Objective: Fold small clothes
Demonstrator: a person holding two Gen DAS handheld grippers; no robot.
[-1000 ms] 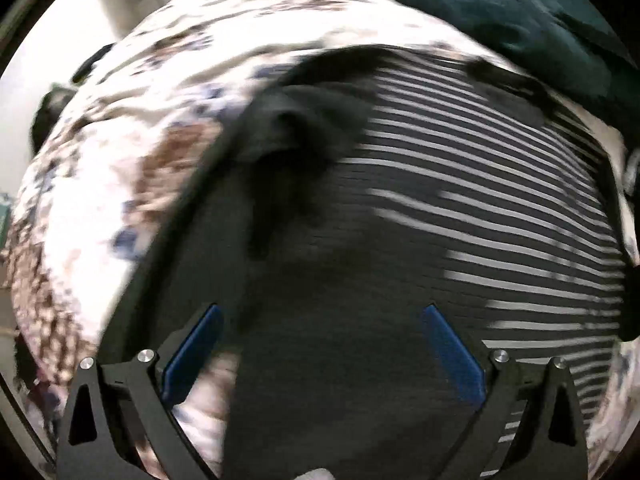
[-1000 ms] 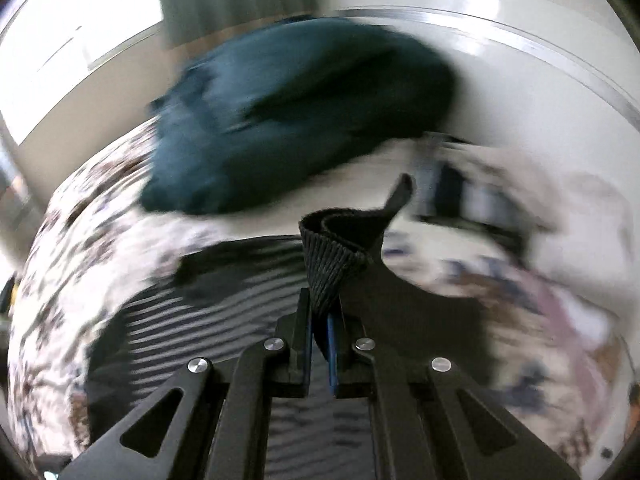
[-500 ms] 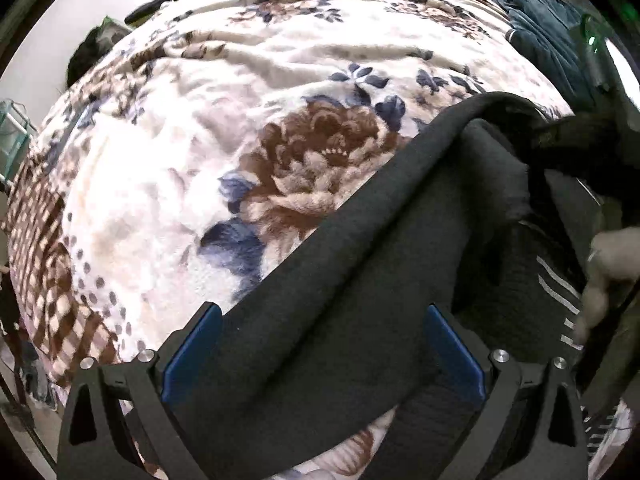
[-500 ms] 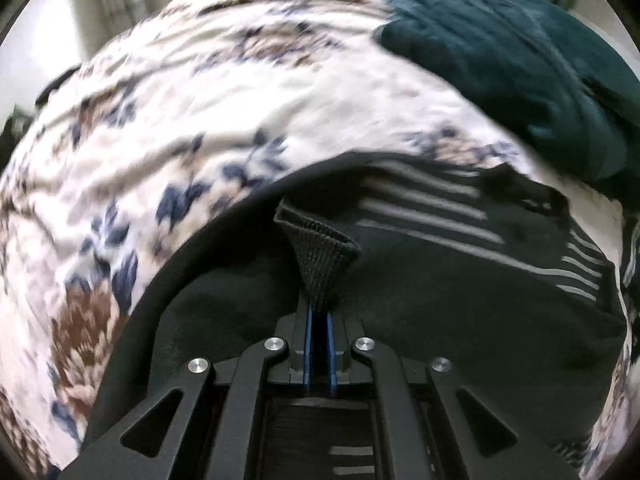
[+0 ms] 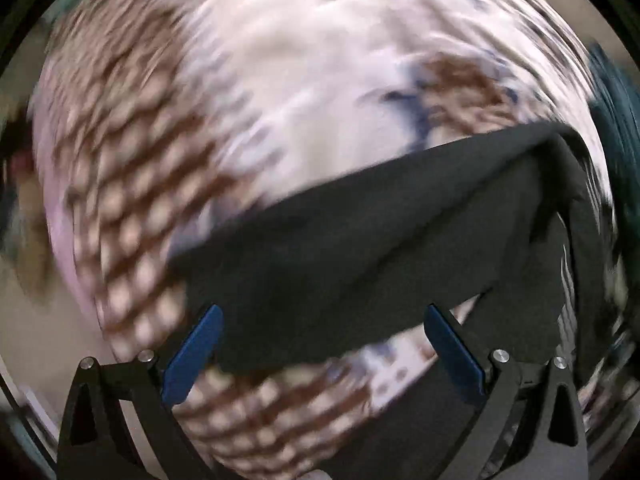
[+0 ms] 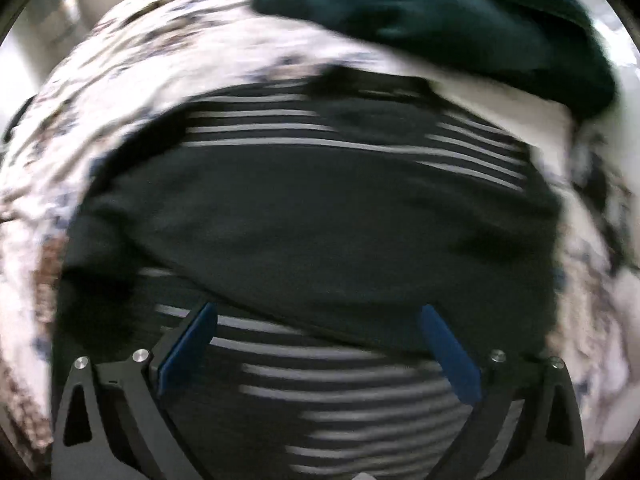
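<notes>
While the dark striped top (image 6: 320, 216) lies on the floral bed cover (image 6: 168, 60) with one plain sleeve (image 5: 360, 240) laid across it, folding looks barely begun. Right tool (image 6: 316, 352) is opening, jaws empty; left tool (image 5: 324, 344) gapes empty above the sleeve.

Left tool (image 5: 322, 336) gapes wide, pointing down; right tool (image 6: 316, 336) is opening, pads bare.

right gripper (image 6: 316, 344) just let go of the dark cuff it was pinching, jaws opening wide over the striped sweater (image 6: 320, 216), and the left gripper (image 5: 324, 344) swung toward the blanket's (image 5: 280, 100) edge.
</notes>
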